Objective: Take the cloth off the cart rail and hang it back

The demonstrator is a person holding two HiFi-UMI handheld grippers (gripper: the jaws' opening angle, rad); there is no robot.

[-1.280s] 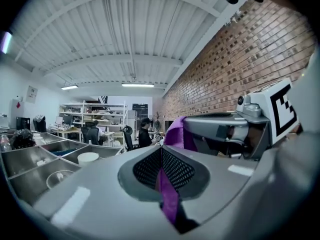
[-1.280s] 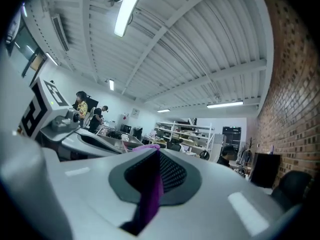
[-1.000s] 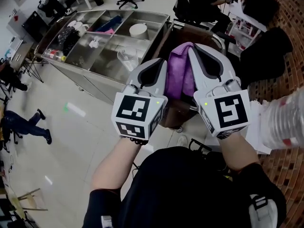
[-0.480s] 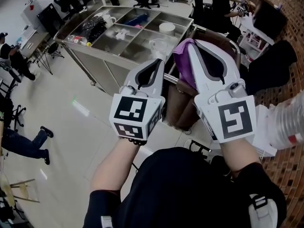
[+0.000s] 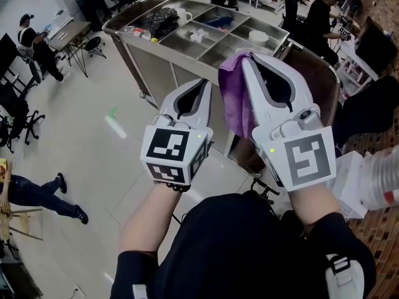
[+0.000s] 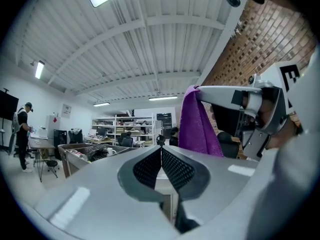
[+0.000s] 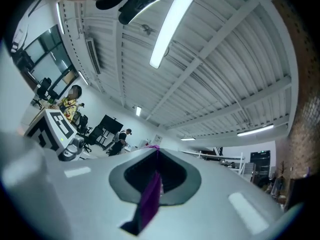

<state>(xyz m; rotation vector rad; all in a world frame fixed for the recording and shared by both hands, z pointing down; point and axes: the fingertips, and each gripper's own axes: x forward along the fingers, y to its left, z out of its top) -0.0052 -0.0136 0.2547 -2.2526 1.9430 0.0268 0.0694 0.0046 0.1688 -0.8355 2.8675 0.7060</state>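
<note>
Office floor; cart bins hold bowl, mug; right tongs clamp cloth; left tongs closed, empty.

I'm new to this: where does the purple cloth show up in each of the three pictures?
Head view: the purple cloth hangs right of centre, from the tip of the right gripper.
Left gripper view: right of centre, draped down from that gripper's tip.
Right gripper view: a thin strip at bottom centre, pinched between the fingers.
Shared landmark: the right gripper, holding the cloth in all three.
</note>
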